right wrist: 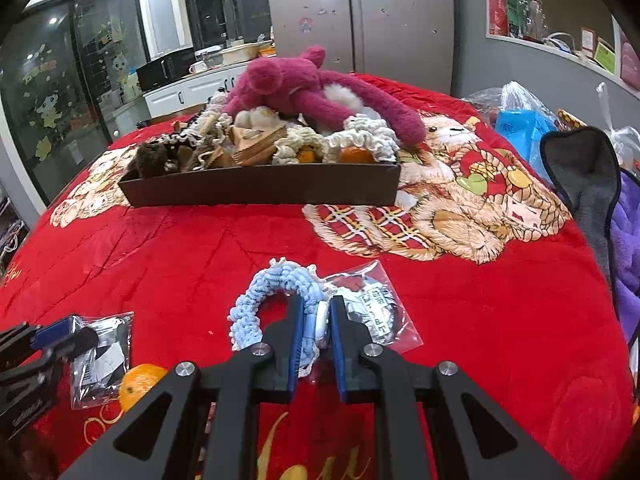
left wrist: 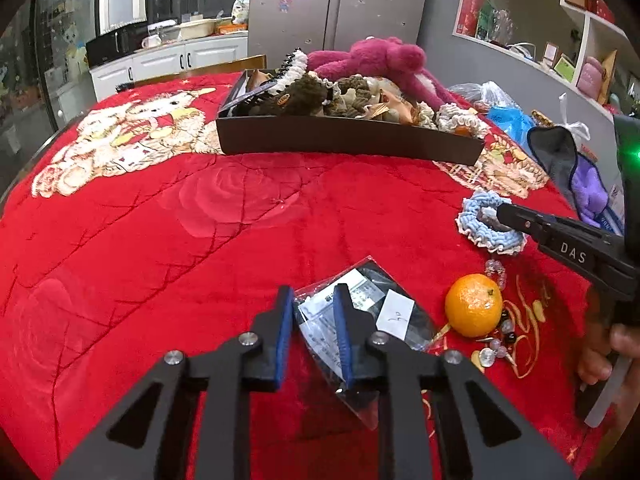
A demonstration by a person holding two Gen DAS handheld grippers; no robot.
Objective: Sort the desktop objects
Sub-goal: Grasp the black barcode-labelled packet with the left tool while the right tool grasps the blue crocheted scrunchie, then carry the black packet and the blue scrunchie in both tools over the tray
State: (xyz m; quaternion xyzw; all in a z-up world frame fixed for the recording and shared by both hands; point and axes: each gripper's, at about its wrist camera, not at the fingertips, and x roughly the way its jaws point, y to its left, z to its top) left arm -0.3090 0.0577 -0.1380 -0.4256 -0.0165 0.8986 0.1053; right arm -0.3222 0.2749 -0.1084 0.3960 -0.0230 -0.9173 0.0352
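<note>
Two views, left wrist first: the left gripper [left wrist: 312, 300] has its blue-padded fingers nearly closed over the edge of a flat, crinkly clear plastic packet [left wrist: 362, 312] lying on the plush red blanket [left wrist: 160, 240], beside a round glossy orange [left wrist: 474, 305]. Right wrist: the right gripper [right wrist: 314, 322] has its fingers pinched tight on a fluffy pale-blue crocheted scrunchie [right wrist: 272, 292], its loop curling out to their left; behind stands a shallow dark cardboard tray [right wrist: 260, 190] heaped with knitted things
</note>
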